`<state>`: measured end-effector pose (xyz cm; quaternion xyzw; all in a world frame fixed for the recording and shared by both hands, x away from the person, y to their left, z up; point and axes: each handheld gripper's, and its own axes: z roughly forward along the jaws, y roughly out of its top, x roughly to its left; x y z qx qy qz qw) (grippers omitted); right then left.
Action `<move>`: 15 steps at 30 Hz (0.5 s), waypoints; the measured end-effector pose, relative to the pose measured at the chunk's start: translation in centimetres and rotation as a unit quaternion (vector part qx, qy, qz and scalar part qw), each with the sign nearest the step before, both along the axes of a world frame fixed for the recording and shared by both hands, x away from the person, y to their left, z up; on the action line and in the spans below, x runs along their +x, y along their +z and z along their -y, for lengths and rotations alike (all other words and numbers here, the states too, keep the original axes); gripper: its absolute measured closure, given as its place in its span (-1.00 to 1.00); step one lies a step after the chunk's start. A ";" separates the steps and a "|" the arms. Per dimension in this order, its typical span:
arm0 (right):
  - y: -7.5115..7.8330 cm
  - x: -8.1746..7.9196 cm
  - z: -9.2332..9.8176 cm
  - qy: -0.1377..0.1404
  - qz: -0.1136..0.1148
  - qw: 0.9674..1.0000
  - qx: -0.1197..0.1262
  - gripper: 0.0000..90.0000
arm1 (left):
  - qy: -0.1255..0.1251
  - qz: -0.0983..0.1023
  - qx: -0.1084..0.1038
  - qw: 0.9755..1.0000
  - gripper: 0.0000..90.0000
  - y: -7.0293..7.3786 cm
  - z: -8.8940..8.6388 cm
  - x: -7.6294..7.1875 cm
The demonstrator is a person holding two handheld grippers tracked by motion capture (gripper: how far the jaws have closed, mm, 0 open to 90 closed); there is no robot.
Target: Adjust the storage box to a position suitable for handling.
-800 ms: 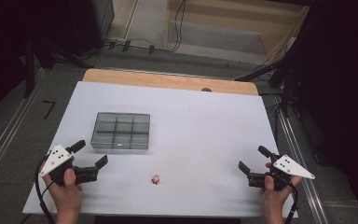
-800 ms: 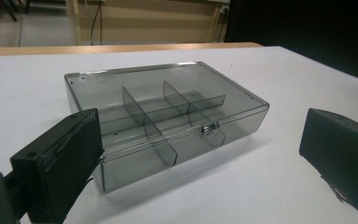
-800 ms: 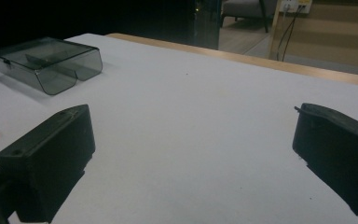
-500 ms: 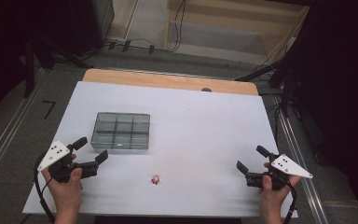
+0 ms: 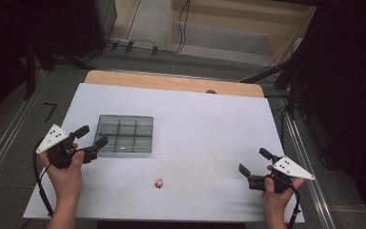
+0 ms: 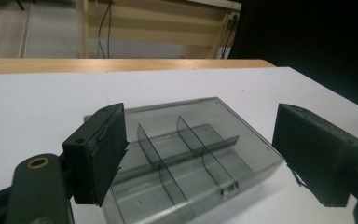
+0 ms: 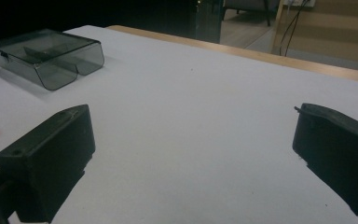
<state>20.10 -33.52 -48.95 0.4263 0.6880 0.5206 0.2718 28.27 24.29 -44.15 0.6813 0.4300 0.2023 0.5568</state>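
Hovering at the left edge of the grey compartment box [image 5: 125, 134], the left tool [image 5: 91, 137] has its jaws spread wide with nothing gripped; in the left gripper view the box [image 6: 200, 158] sits just ahead between the two black jaws, its dividers splitting it into six compartments. It is a smoky, see-through box standing flat on the white tabletop [image 5: 205, 124], left of centre. The right tool [image 5: 251, 161] is held near the right front corner of the tabletop, well apart from the box, its jaws wide and holding nothing. A small red and white object [image 5: 158, 183] lies near the front edge, between the two hands, touched by neither tool.
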 end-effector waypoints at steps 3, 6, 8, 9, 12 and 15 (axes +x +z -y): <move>-0.1 0.1 -0.1 0.001 -0.003 1.000 0.000 -1.00 | 0.003 -0.002 -0.001 1.000 -0.56 0.3 -0.1 1.0; -0.2 0.3 -0.2 0.001 -0.007 1.000 0.001 -1.00 | 0.013 0.001 -0.002 1.000 -0.40 0.6 -0.3 2.1; -0.2 0.3 -0.2 0.003 -0.008 1.000 0.001 -1.00 | 0.021 0.000 0.002 1.000 -0.28 0.7 -0.5 3.1; -0.2 0.3 -0.2 0.003 -0.008 1.000 0.001 -1.00 | 0.021 0.000 0.002 1.000 -0.24 0.7 -0.5 3.1; -0.3 0.4 -0.3 0.005 -0.010 1.000 0.000 -1.00 | 0.026 -0.008 0.001 1.000 -0.15 0.3 -0.8 3.9; -0.3 0.4 -0.4 0.009 -0.011 1.000 -0.004 -1.00 | 0.031 -0.023 0.007 0.999 0.03 -0.4 -1.3 4.9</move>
